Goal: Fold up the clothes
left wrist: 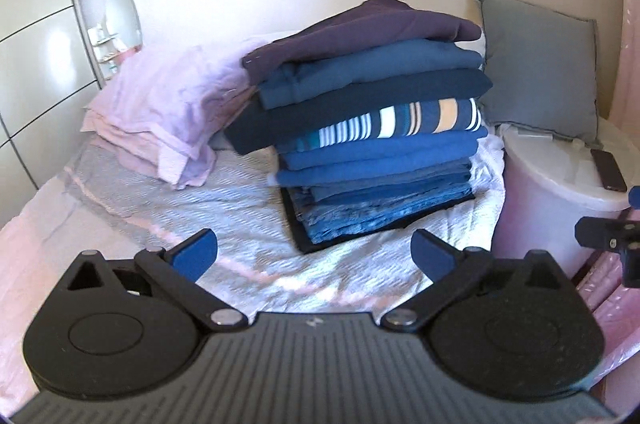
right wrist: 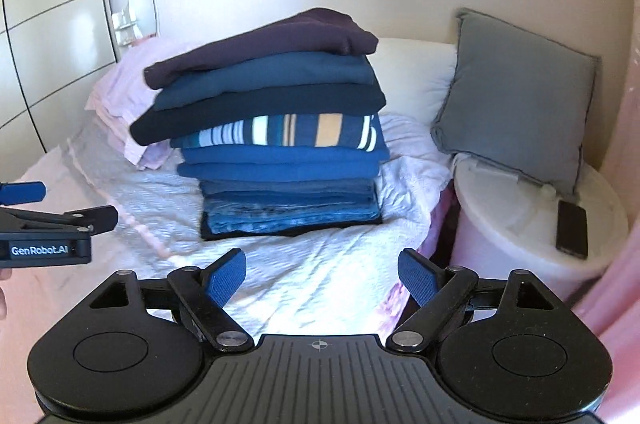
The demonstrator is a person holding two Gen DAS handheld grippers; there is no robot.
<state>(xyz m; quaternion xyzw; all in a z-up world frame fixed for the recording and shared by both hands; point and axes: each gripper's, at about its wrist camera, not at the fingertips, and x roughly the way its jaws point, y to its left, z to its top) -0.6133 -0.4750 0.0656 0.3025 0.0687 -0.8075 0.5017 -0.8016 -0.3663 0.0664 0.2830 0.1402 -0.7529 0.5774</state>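
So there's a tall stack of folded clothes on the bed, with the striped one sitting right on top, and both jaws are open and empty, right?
Not quite: the striped garment sits partway down the stack of folded clothes; a dark purple garment is on top, as the right wrist view shows. The rest holds: the stack is on the bed, and the left gripper and right gripper have open, empty jaws.

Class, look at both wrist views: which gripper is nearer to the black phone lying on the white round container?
Right. The right gripper hovers open over the bed's right side, beside the white container bearing the phone. The left gripper is open farther left, facing the clothes stack.
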